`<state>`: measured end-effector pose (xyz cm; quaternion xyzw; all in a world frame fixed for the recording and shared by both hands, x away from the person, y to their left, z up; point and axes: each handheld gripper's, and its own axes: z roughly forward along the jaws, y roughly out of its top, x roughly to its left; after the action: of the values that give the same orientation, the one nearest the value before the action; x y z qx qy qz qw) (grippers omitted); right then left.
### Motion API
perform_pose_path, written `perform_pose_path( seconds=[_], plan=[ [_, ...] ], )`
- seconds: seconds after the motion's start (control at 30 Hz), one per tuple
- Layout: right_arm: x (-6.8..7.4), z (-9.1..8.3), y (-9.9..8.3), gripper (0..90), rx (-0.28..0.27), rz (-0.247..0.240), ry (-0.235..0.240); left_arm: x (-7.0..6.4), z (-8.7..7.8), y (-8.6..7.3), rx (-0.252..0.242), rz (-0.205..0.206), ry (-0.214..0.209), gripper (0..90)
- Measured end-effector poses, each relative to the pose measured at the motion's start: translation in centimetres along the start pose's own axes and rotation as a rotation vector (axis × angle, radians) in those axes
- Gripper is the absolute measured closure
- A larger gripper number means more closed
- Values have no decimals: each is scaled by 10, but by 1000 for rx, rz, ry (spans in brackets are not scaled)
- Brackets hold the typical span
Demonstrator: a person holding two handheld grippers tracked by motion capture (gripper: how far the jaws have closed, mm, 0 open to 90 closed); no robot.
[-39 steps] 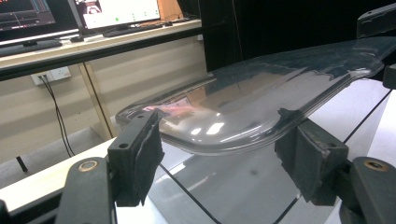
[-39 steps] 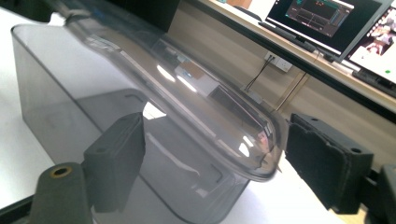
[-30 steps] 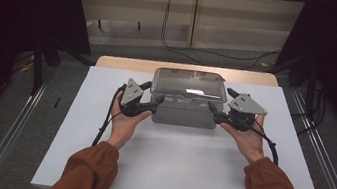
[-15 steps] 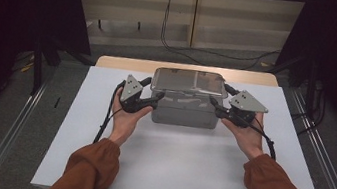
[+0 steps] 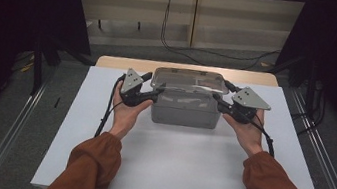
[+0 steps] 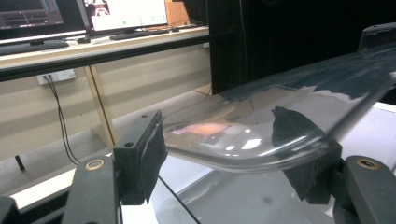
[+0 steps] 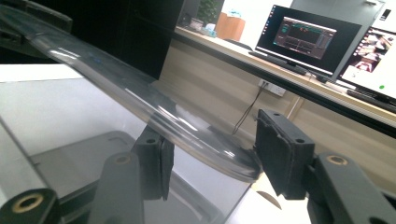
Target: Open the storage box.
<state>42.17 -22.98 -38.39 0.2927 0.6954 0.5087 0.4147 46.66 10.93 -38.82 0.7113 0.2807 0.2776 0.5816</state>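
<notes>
A grey see-through box (image 5: 183, 114) stands at the far middle of the white tabletop (image 5: 170, 170). Its clear lid (image 5: 189, 80) hangs just above the box's rim, slightly tilted. My left gripper (image 5: 154, 95) holds the lid's left end and my right gripper (image 5: 216, 100) holds its right end. In the left gripper view the lid's rounded edge (image 6: 243, 126) spans between the two black jaws of my left gripper (image 6: 219, 154), with the box's inside (image 6: 243, 200) below. In the right gripper view the lid (image 7: 140, 93) ends between the jaws of my right gripper (image 7: 215, 163).
Metal rails (image 5: 13, 137) run along both sides of the table. Behind it are a low shelf wall and hanging cables (image 5: 164, 23). Desks with monitors (image 7: 303, 39) show in the gripper views. The near half of the tabletop is bare.
Both grippers have closed in on the lid's ends and risen a little. The lid has come up off the box's rim.
</notes>
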Motion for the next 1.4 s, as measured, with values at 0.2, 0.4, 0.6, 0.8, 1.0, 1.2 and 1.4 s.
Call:
perform_pose_path(
  seconds=[0.2, 0.4, 0.6, 0.8, 1.0, 1.2, 1.4],
  plan=[
    [-3, 4, 4, 483, -7, 15, 3, 5, 4, 0, 6, -10, 8, 347],
    [-4, 9, 5, 490, -15, 26, 9, 9, 6, 1, -11, 38, 16, 418],
    [-5, 11, 5, 492, -24, 36, 8, 9, 11, 3, -10, 41, 16, 428],
    [-9, 14, 11, 496, -28, 44, 13, 14, 14, 6, -12, 45, 23, 477],
    [-13, 17, 13, 494, -40, 61, 15, 18, 19, 6, -8, 43, 25, 478],
    [-16, 19, 18, 498, -40, 59, 16, 19, 24, 11, -3, 64, 19, 449],
    [-19, 21, 20, 499, -43, 66, 18, 24, 28, 13, 0, 60, 39, 472]
  ],
)
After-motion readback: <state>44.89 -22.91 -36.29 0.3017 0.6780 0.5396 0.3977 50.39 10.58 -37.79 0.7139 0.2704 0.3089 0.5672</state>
